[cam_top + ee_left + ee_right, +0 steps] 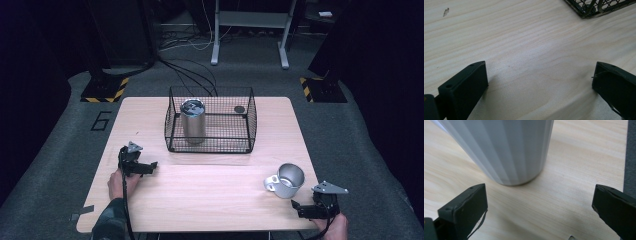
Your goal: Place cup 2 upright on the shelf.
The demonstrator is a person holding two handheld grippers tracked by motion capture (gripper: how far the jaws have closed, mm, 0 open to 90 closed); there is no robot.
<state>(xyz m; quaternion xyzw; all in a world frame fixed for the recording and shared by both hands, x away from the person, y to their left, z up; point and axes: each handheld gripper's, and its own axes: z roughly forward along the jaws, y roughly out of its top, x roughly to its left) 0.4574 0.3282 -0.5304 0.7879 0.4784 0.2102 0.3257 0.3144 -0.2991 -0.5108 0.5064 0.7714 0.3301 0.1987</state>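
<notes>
A silver metal mug (285,180) with a handle on its left stands upright on the wooden table (210,185), front right. My right gripper (302,209) rests just behind it near the table's front edge. In the right gripper view the mug (506,150) rises close ahead, left of centre, and that gripper (539,197) is open with nothing between its jaws. My left gripper (146,167) lies on the table at front left, held by a hand. It (539,75) is open too, over bare wood.
A black wire basket (210,145) sits at the back centre of the table; its corner (586,8) shows in the left gripper view. Inside it stand a tall metal cylinder (193,121) and a small dark round object (240,109). Grey carpet surrounds the table.
</notes>
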